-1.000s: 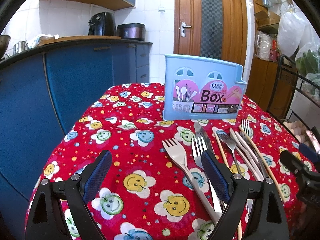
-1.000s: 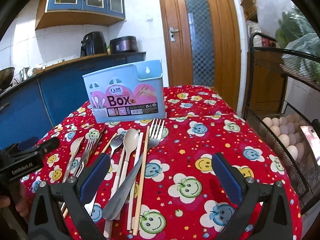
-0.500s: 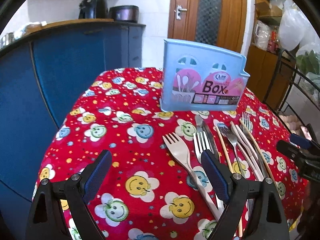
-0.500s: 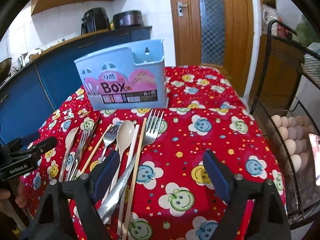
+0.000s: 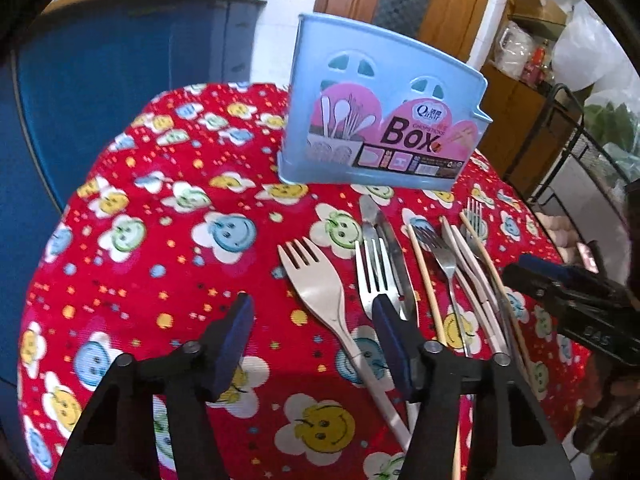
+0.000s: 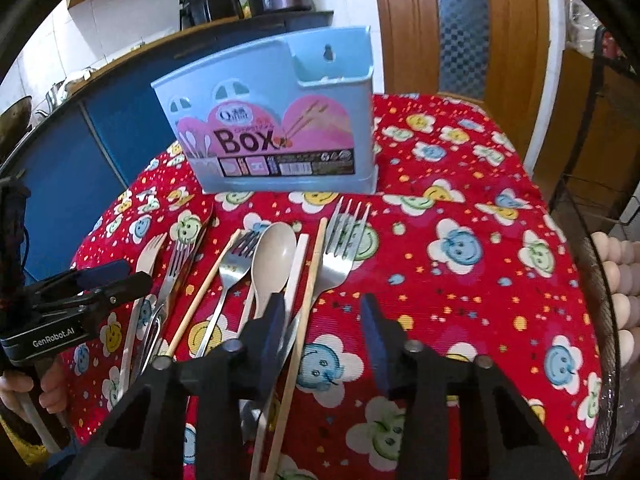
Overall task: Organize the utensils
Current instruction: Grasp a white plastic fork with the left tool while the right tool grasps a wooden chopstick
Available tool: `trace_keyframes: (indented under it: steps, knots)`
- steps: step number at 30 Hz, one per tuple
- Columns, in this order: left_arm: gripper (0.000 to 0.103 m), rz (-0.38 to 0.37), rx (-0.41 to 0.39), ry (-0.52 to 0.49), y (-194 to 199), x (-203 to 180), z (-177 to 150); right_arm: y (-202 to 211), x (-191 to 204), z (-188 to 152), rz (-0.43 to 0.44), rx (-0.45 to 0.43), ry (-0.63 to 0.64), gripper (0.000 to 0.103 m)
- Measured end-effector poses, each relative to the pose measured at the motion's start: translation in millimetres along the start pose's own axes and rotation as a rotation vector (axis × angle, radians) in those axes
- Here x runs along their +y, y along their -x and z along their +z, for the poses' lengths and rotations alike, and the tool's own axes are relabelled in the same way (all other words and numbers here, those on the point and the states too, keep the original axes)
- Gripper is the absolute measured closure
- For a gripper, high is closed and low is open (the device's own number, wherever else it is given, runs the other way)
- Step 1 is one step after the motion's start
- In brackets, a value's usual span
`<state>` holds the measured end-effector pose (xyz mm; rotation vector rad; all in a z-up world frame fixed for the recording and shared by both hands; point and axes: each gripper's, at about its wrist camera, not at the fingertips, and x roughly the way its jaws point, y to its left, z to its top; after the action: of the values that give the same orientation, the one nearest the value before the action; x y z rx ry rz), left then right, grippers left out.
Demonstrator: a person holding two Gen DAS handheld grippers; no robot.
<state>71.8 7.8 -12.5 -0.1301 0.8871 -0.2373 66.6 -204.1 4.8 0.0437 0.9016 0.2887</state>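
Observation:
A light blue utensil box [image 5: 384, 108] stands upright at the far side of the table; it also shows in the right wrist view [image 6: 276, 120]. Several utensils lie in a row in front of it: a beige plastic fork [image 5: 320, 292], steel forks [image 5: 374, 276], a knife [image 5: 384, 236], chopsticks [image 5: 424, 276], a beige spoon [image 6: 274, 264] and a large steel fork [image 6: 340, 252]. My left gripper [image 5: 312, 336] is open above the beige fork's handle. My right gripper [image 6: 322, 336] is open, partly narrowed, above the large fork's handle and a chopstick [image 6: 308, 280].
The table has a red smiley-flower cloth [image 6: 460, 240]. A wire rack with eggs [image 6: 616, 280] stands to the right, blue cabinets [image 5: 100, 72] to the left, and a wooden door [image 6: 460, 24] behind.
Both grippers have moved forward and tilted down toward the utensils. The jaws of both have narrowed, the right more than the left. The utensils have not moved.

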Motion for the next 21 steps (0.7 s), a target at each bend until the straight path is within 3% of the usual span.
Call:
trace_keyframes:
  steps: [11, 14, 18, 20, 21]
  knots:
    - [0.081, -0.131, 0.046, 0.056, -11, 4, 8, -17, -5, 12, 0.042, 0.06, -0.006, 0.075]
    - [0.083, -0.139, 0.042, 0.06, -13, 3, 9, -20, -5, 16, 0.045, 0.071, 0.005, 0.079]
    - [0.085, -0.13, 0.037, 0.038, -15, -3, 10, -22, -6, 19, 0.065, 0.088, -0.003, 0.092]
    - [0.097, -0.136, 0.04, 0.031, -12, -3, 10, -22, -7, 21, 0.077, 0.089, -0.003, 0.095]
    - [0.097, -0.137, 0.038, 0.027, -12, -4, 10, -20, -7, 22, 0.08, 0.085, -0.001, 0.095]
